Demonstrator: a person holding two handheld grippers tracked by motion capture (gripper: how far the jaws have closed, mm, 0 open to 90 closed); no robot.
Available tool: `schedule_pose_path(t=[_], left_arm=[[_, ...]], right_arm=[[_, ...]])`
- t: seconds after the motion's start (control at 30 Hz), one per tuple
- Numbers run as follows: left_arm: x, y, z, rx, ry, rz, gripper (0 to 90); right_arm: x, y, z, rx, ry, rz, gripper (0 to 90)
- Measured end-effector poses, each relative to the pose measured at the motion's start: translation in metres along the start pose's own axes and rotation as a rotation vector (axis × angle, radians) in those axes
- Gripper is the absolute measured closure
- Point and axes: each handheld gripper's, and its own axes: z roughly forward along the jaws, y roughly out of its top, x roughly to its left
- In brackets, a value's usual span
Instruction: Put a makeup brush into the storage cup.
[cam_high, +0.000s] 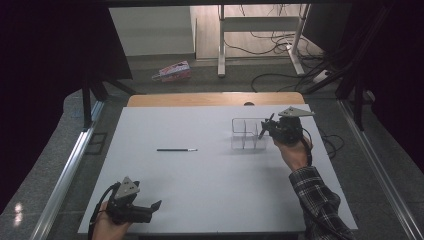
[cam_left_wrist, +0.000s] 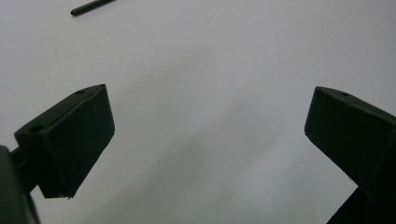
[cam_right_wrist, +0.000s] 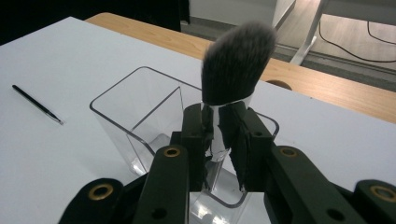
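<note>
Upright, makeup brush: dense grey-black angled bristles, shiny silver ferrule.

The makeup brush's handle is hidden between the right gripper's clamped jaws. The thin black pencil is cut off by the left gripper view's top edge.

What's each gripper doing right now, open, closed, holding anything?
Left gripper: open, holding nothing, over bare table.
Right gripper: closed on a makeup brush, bristles up, at the clear organizer.
</note>
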Motion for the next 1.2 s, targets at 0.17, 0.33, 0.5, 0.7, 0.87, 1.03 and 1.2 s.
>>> schedule_pose_path(t=[0.17, 0.33, 0.5, 0.7, 0.87, 1.03, 1.2], left_arm=[[-0.0001, 0.0, 0.0, 0.0, 0.0, 0.001, 2.1], [-0.0002, 0.0, 0.0002, 0.001, 0.001, 0.001, 2.2], [-0.0003, 0.0, 0.0002, 0.001, 0.0, 0.001, 2.2], [-0.0003, 0.0, 0.0003, 0.002, -0.001, 0.001, 2.2], [-0.0001, 0.0001, 0.0, -0.001, -0.004, 0.0, 2.2], [0.0003, -0.0001, -0.0011, -0.015, -0.009, -0.004, 2.2], [0.0001, 0.0001, -0.0032, -0.047, -0.01, 0.002, 2.5]], right_arm=[[0.0003, -0.0035, 0.0027, 0.007, 0.0, -0.001, 75.5], [0.001, -0.0063, 0.0044, 0.009, 0.002, -0.003, 75.1], [0.0023, -0.0063, 0.0024, -0.007, 0.005, -0.017, 63.3], [0.0021, -0.0041, 0.001, -0.015, -0.015, -0.031, 33.5], [-0.0018, -0.0039, 0.0029, -0.014, -0.001, 0.009, 13.0], [-0.0007, -0.0058, 0.0068, 0.003, -0.026, 0.025, 3.1], [0.0007, -0.0063, 0.0063, 0.019, -0.033, 0.018, 0.7]])
